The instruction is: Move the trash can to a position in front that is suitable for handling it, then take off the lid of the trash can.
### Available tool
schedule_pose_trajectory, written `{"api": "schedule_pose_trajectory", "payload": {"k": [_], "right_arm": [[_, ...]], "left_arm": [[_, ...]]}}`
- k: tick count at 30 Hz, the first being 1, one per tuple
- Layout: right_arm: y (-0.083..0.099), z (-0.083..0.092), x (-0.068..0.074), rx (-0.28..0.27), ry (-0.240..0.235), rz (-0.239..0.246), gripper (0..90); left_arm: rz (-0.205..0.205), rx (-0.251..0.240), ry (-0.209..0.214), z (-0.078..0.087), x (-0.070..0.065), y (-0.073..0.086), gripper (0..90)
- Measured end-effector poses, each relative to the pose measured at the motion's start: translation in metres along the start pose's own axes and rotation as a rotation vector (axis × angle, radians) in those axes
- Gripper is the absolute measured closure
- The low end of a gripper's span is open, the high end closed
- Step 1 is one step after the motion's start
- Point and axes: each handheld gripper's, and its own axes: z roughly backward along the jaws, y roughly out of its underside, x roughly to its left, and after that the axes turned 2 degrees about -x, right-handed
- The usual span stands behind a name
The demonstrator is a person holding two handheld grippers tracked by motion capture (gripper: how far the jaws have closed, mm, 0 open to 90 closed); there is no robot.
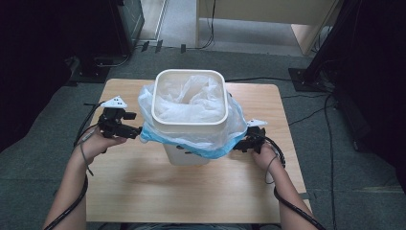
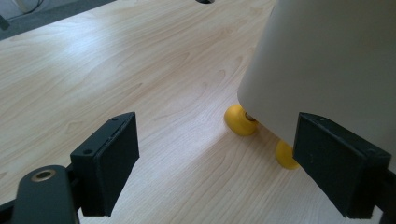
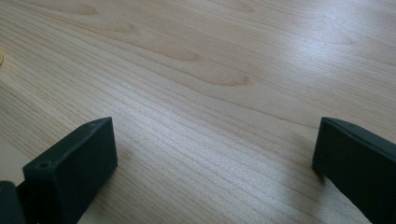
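A cream, square-mouthed plastic bin with rounded corners (image 1: 190,122) stands upright near the middle of my pale, wood-grained counter (image 1: 143,187), seen from the high view. A thin, translucent white plastic liner bag (image 1: 189,98) is crumpled inside it; the bag's edge is folded out over the rim and hangs in soft wrinkles down the outer walls, ending in a light-blue hem (image 1: 210,152) that sags around the front. My left tool (image 1: 136,130), black and angular with a grey three-cornered plate on top, reaches in from the left at the level of the bag's blue hem, its tips just beside the hem; my right tool (image 1: 238,146) does the same on the opposite side. From the high view I cannot tell whether either tip touches the film. In the left gripper view, the left tool (image 2: 217,163) has its two matte black, block-shaped jaws spread wide with nothing between them; beyond them the bin's smooth, curved lower wall (image 2: 327,60) rises, resting on small, glossy yellow wheels (image 2: 240,120). In the right gripper view, the right tool (image 3: 215,163) is likewise spread wide, its jaws framing bare, finely streaked wood with a soft sheen.
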Motion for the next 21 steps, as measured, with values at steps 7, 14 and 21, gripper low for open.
{"api": "schedule_pose_trajectory", "payload": {"k": [7,14,21], "right_arm": [[-0.001,0.000,0.001,0.001,0.000,-0.001,0.0],[-0.001,0.000,0.001,0.001,-0.001,-0.001,0.0],[-0.001,0.000,0.001,0.001,-0.001,-0.001,0.0]], "left_arm": [[-0.008,0.023,0.001,0.005,-0.002,-0.005,14.2],[0.008,-0.023,0.014,0.013,0.000,-0.010,14.1],[0.014,-0.012,0.011,0.014,0.009,-0.016,14.2]]}}
